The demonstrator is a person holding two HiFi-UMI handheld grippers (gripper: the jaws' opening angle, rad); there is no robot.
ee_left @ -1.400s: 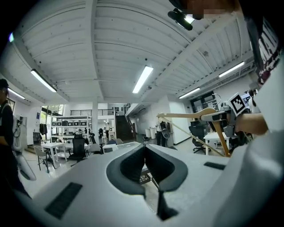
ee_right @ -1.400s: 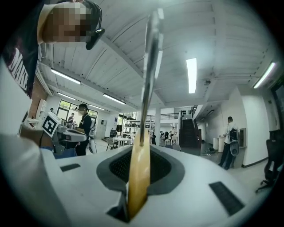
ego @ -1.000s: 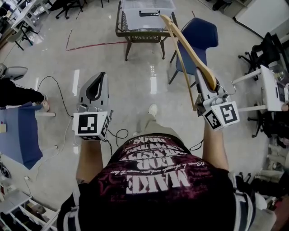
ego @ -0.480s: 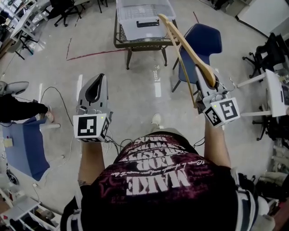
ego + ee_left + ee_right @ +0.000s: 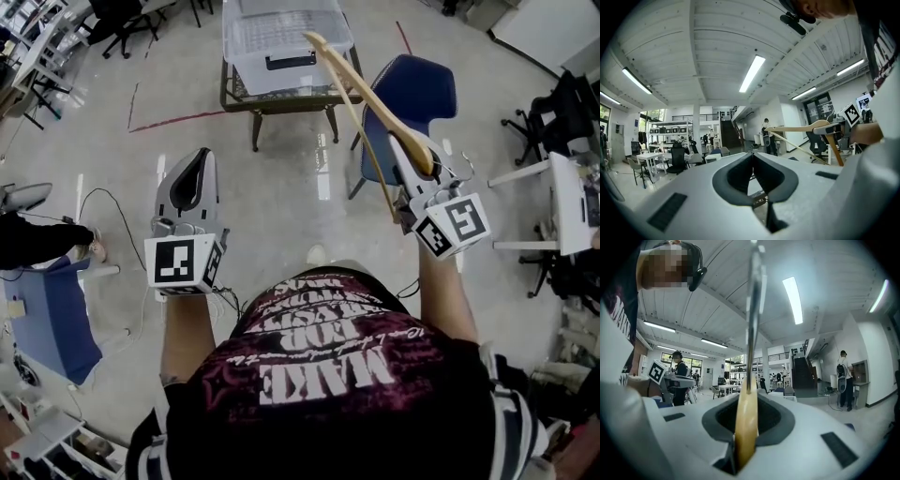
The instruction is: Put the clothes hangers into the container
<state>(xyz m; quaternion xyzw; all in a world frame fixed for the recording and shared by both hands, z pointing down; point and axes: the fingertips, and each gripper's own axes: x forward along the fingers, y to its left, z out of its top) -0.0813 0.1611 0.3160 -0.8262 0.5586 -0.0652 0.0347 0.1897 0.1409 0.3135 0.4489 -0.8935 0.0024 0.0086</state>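
A wooden clothes hanger [image 5: 370,94] sticks up and forward out of my right gripper [image 5: 407,145], which is shut on the hanger's thick end. In the right gripper view the hanger [image 5: 747,423] stands edge-on between the jaws, its metal hook rising above it. The hanger's far tip reaches over the clear plastic container [image 5: 281,33], which sits on a low wicker table [image 5: 281,94] ahead. My left gripper [image 5: 197,157] is held out at the left over the floor, shut and holding nothing; its own view shows the jaws [image 5: 752,157] together and the hanger [image 5: 801,128] off to the right.
A blue chair [image 5: 412,94] stands right of the table, under the hanger. A blue cloth [image 5: 47,309] and cables lie on the floor at the left. Office chairs and a white stand [image 5: 567,197] crowd the right side. People stand far off in the room.
The person has stepped toward the table, so the container and chair have come nearer. The right gripper keeps the hanger, whose tip now reaches the container. The left gripper stays shut.
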